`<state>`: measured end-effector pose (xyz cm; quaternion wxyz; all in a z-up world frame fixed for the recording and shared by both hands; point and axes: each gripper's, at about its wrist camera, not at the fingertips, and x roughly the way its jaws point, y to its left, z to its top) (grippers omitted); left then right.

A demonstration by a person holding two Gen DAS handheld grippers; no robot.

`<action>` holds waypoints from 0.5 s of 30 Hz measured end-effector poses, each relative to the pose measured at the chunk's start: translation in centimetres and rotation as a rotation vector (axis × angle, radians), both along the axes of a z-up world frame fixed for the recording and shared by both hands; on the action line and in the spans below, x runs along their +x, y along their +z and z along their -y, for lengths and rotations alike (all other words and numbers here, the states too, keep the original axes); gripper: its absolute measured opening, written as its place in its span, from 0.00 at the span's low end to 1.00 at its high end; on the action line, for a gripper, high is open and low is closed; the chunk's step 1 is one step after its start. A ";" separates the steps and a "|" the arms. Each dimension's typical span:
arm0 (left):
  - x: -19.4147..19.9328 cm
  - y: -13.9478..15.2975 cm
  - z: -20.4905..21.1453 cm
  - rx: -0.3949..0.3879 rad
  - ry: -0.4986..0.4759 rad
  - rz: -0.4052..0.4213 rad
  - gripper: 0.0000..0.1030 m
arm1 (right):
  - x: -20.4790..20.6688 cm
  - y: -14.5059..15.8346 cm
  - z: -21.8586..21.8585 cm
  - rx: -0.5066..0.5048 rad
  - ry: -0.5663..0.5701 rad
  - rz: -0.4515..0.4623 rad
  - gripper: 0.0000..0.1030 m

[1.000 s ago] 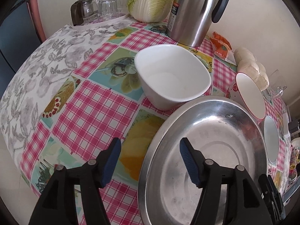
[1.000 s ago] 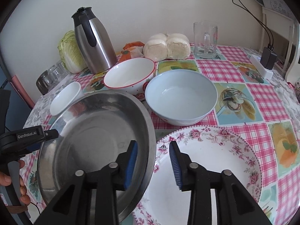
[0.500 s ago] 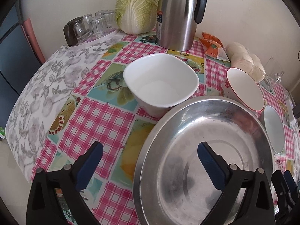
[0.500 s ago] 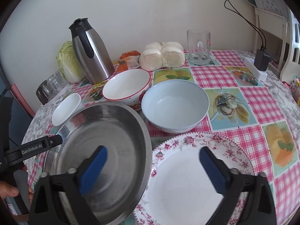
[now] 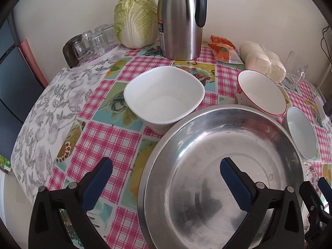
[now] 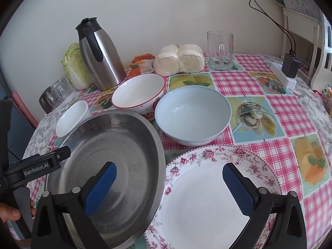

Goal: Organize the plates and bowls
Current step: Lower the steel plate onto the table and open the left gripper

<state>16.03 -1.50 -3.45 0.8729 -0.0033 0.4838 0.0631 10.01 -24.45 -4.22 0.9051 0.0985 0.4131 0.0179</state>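
A large steel pan (image 5: 224, 166) (image 6: 112, 166) sits near the table's front, its right rim over the edge of a floral plate (image 6: 207, 197). Behind stand a white square bowl (image 5: 164, 99) (image 6: 71, 118), a red-rimmed bowl (image 5: 261, 93) (image 6: 138, 92) and a pale blue bowl (image 6: 193, 114) (image 5: 302, 132). My left gripper (image 5: 166, 178) is open and empty, straddling the pan's left rim from above. My right gripper (image 6: 170, 184) is open and empty, above the seam between pan and plate.
At the back stand a steel thermos jug (image 5: 180, 18) (image 6: 101, 54), a cabbage (image 5: 134, 27), upturned glasses (image 5: 91, 41), wrapped buns (image 6: 179, 60), an orange packet (image 5: 223, 49) and a glass mug (image 6: 220, 49). A power strip with charger (image 6: 287, 70) lies right.
Both grippers opened wide from a narrow gap and drew back and up from the pan and plate. The dishes have not moved.
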 end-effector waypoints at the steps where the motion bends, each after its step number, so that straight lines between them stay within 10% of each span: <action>1: 0.0 0.1 0.0 -0.002 0.000 0.003 1.00 | 0.0 0.0 0.0 -0.001 0.001 0.002 1.00; 15: -2.5 4.3 2.2 -0.128 -0.057 0.155 1.00 | -1.9 2.5 3.0 0.036 -0.047 0.077 1.00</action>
